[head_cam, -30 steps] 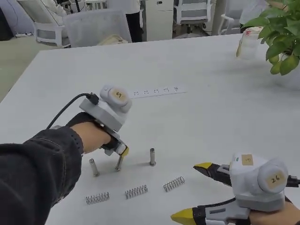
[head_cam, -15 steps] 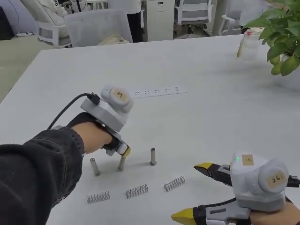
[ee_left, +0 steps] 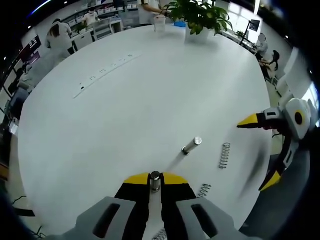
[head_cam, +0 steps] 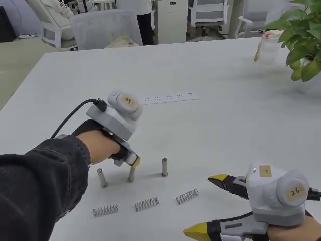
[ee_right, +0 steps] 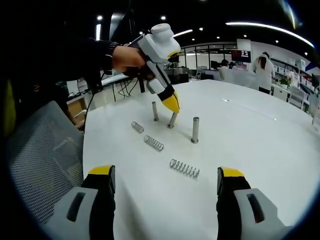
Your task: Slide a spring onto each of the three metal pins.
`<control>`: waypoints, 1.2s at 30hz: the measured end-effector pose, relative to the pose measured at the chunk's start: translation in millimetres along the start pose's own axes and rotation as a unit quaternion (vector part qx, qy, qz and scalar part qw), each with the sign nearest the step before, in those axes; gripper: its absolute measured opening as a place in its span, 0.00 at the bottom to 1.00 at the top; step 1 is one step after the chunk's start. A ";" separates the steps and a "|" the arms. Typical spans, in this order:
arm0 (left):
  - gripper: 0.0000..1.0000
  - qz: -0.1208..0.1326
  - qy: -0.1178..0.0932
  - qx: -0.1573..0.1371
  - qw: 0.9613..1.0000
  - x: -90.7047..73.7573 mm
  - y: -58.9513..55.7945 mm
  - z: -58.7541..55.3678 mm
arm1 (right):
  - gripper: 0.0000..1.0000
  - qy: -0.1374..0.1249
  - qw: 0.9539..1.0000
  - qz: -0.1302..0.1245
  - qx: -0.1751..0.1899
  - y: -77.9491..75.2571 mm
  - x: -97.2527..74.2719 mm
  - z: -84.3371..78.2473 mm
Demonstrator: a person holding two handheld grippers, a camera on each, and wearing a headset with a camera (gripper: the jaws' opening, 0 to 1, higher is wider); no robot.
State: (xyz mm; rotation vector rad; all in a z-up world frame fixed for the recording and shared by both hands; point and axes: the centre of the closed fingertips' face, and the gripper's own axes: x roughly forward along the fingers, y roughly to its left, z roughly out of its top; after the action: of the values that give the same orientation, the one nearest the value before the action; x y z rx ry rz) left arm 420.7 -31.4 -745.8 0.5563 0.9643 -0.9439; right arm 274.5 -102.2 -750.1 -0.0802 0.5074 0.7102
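Three short metal pins sit on the white table: a left pin (head_cam: 102, 177), a middle pin (head_cam: 132, 173) and a right pin (head_cam: 164, 167). My left gripper (head_cam: 133, 161) is shut on the top of the middle pin (ee_left: 155, 181), which leans tilted (ee_right: 172, 120). Three springs lie in a row in front of the pins: left spring (head_cam: 105, 210), middle spring (head_cam: 146, 204), right spring (head_cam: 187, 196). My right gripper (head_cam: 207, 205) stands open at the lower right, apart from the springs; the right spring (ee_right: 184, 168) lies ahead between its jaws.
A white power strip (head_cam: 168, 97) lies beyond the pins. A potted plant (head_cam: 301, 37) and a clear jar (head_cam: 266, 46) stand at the far right. Office chairs (head_cam: 103, 28) line the table's far edge. A cable (head_cam: 70, 117) trails from the left gripper.
The middle pin, held by my left gripper, has shifted slightly; both grippers stay almost where they were.
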 end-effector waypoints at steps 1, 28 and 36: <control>0.00 -0.001 -0.001 -0.001 1.000 -0.3 -0.9 0.1 | 0.83 0.000 1.000 0.000 0.000 0.1 0.1 0.0; 0.00 -0.009 0.000 -0.007 1.000 1.9 -0.9 0.0 | 0.82 0.004 1.000 0.002 -0.002 -0.2 1.6 0.1; 0.00 -0.013 -0.001 -0.010 1.000 1.2 -3.9 -0.2 | 0.82 0.005 1.000 0.004 -0.002 0.6 1.3 -0.7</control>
State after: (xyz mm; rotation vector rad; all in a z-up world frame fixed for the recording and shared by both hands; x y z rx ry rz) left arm 417.5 -33.6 -746.9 0.5270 0.9801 -0.9577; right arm 274.6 -101.2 -751.3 -0.0850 0.5164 0.7184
